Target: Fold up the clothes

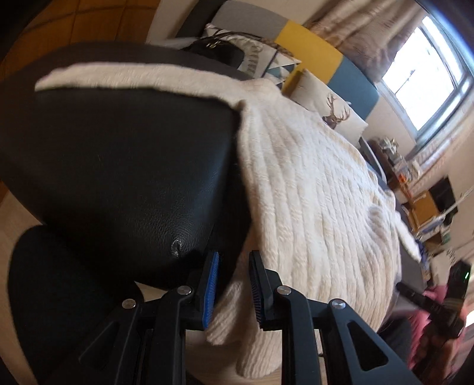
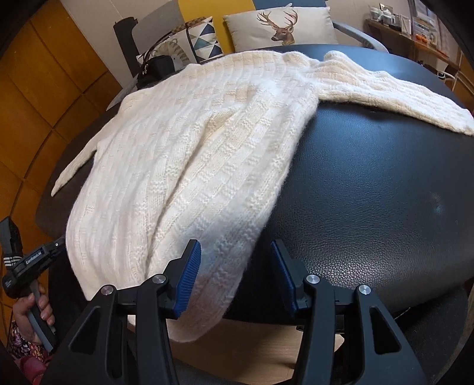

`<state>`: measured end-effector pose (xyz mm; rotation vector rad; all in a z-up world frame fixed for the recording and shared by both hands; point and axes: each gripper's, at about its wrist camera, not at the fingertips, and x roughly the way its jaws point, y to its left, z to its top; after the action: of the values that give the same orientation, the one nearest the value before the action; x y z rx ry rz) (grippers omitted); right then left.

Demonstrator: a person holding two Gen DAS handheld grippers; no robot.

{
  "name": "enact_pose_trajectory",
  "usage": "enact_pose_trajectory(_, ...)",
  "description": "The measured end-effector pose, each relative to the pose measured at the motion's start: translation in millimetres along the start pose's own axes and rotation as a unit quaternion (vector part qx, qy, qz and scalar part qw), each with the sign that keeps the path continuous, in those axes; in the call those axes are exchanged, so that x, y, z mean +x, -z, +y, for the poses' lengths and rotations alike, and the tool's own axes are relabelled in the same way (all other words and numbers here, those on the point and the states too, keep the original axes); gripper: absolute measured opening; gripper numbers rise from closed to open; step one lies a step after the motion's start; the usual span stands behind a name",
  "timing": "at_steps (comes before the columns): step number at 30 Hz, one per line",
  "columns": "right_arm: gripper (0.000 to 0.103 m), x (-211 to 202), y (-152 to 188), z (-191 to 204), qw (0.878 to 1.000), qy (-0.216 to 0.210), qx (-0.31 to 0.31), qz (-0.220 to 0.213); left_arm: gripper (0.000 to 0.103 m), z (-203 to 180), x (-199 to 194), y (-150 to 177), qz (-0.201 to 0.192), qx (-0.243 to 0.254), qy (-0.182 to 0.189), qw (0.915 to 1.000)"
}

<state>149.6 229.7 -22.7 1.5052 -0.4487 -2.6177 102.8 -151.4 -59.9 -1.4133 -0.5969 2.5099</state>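
A cream knitted sweater [image 1: 311,192] [image 2: 192,154] lies spread on a round black leather table [image 1: 118,163] [image 2: 370,192], its hem hanging over the near edge. One sleeve [image 2: 385,88] stretches right across the leather; the other [image 2: 74,165] points off the left side. My right gripper [image 2: 234,245] is open wide, with the hem's right corner between its blue pads. My left gripper [image 1: 234,254] is open with a narrower gap at the hem's other side, by the sweater's edge. In the right wrist view a hand holds the left gripper [image 2: 29,263] at the far left.
A deer-print cushion [image 2: 281,26] [image 1: 334,112], a patterned cushion [image 2: 204,38] and a black handbag [image 2: 157,68] [image 1: 216,50] sit behind the table. Orange wood panels [image 2: 44,88] stand at the left and a cluttered shelf [image 2: 400,23] at the right. A black seat [image 1: 59,281] is under the table edge.
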Motion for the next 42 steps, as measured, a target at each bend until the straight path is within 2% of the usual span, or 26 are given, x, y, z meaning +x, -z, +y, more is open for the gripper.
enact_pose_trajectory(5,0.052,5,2,2,1.000,-0.006,0.003,0.009,0.020,-9,1,4,0.008,0.019,0.011,0.9997)
enact_pose_trajectory(11,0.049,7,5,13,1.000,0.002,-0.020,0.011,0.020,-39,6,4,0.008,0.078,0.025,0.9966)
enact_pose_trajectory(13,0.044,9,5,19,0.999,0.006,-0.031,0.009,0.020,-46,8,3,0.007,0.089,0.029,0.9956)
enact_pose_trajectory(15,0.025,10,6,28,0.998,0.021,-0.063,0.003,0.020,-51,10,2,0.004,0.098,0.031,0.9946)
enact_pose_trajectory(18,0.016,14,6,37,0.995,0.034,-0.094,-0.007,0.021,-52,18,0,0.013,0.097,0.032,0.9947)
enact_pose_trajectory(24,0.015,16,6,36,0.996,0.026,-0.089,-0.013,0.021,-53,19,-2,0.012,0.096,0.037,0.9946)
enact_pose_trajectory(28,0.014,15,6,34,0.996,0.024,-0.084,-0.017,0.011,-45,16,-1,0.006,0.089,0.047,0.9949)
enact_pose_trajectory(32,0.009,8,4,27,0.996,0.029,-0.075,-0.032,0.007,-37,5,-4,-0.022,0.068,0.070,0.9950)
enact_pose_trajectory(35,0.006,1,-1,17,0.996,0.044,-0.062,-0.047,0.007,-34,-10,-10,-0.049,0.063,0.074,0.9941)
enact_pose_trajectory(42,0.006,-18,-13,-13,0.993,0.085,-0.034,-0.081,0.004,-18,-28,-19,-0.056,0.028,0.089,0.9941)
